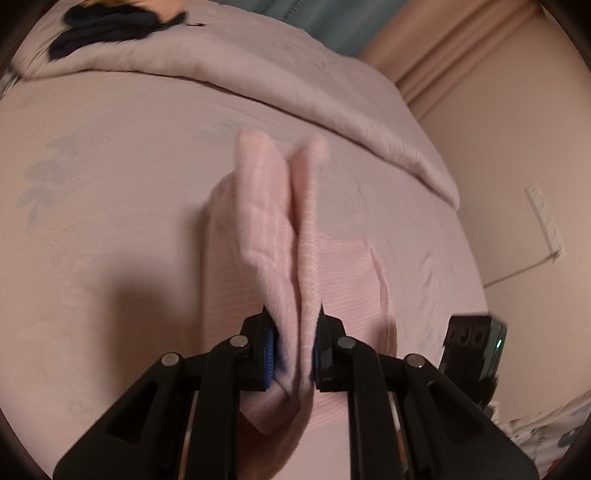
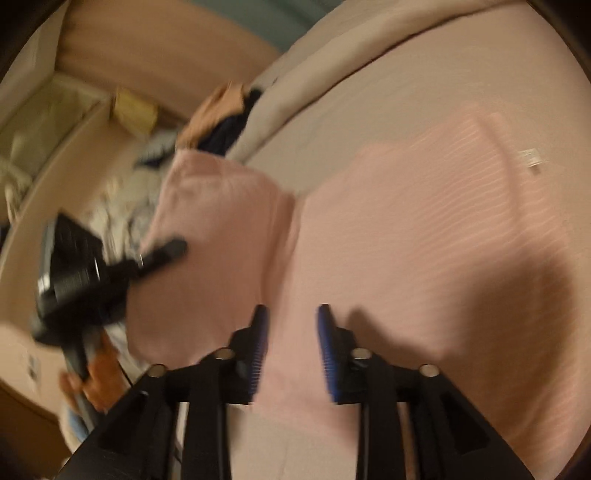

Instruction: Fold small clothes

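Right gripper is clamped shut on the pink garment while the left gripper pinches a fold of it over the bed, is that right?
Not quite. The right gripper is open, its jaws apart above the pink garment, as the right wrist view shows. The left gripper does pinch a fold of it over the bed.

The pink garment [image 1: 291, 236] is soft matt knit cloth with fine pale stripes and a ribbed edge, lying on a smooth matt pink bedsheet [image 1: 110, 206] with a faint grey print at the left of the frame. The left gripper [image 1: 293, 354] and right gripper [image 2: 291, 354] are matt black plastic with ridged blue pads [image 2: 327, 354] and dull metal pins. At upper left, dark cloth [image 1: 110, 26] lies on a quilted pink duvet [image 1: 280, 77].
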